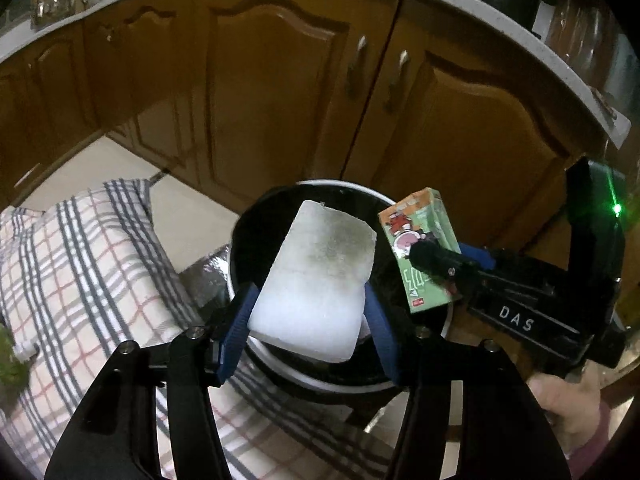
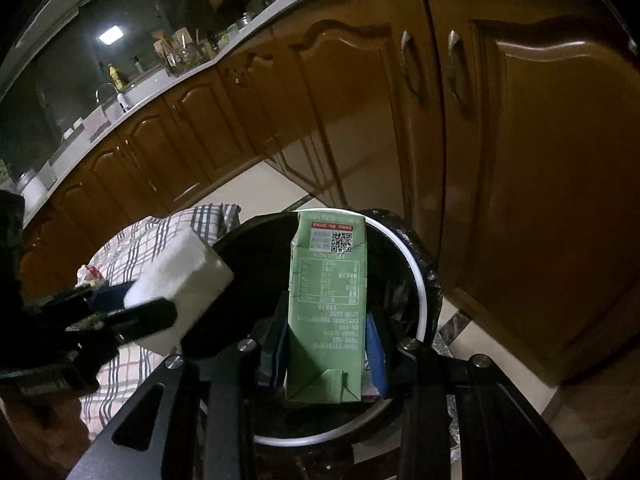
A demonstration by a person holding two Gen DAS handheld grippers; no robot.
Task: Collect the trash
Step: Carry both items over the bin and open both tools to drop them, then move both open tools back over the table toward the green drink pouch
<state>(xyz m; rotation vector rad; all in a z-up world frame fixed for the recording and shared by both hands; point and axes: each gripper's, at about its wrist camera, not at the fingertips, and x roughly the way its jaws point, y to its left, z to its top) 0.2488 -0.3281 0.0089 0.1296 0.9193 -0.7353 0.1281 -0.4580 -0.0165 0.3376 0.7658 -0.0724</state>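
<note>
My left gripper (image 1: 308, 320) is shut on a white foam block (image 1: 316, 276) with a grey smudge, held over the open black-lined trash bin (image 1: 352, 386). My right gripper (image 2: 328, 344) is shut on a green drink carton (image 2: 328, 304), upright over the same bin (image 2: 416, 264). The carton (image 1: 420, 240) and the right gripper (image 1: 436, 260) also show in the left wrist view, at the bin's right rim. The foam block (image 2: 180, 276) and the left gripper (image 2: 132, 308) show at the left in the right wrist view.
A plaid cloth (image 1: 80, 264) covers a surface left of the bin. Brown kitchen cabinets (image 1: 280, 92) with metal handles stand close behind the bin, under a white countertop (image 1: 520, 44). Pale floor tiles (image 2: 280, 184) lie between. A crumpled wrapper (image 2: 90, 274) lies on the cloth.
</note>
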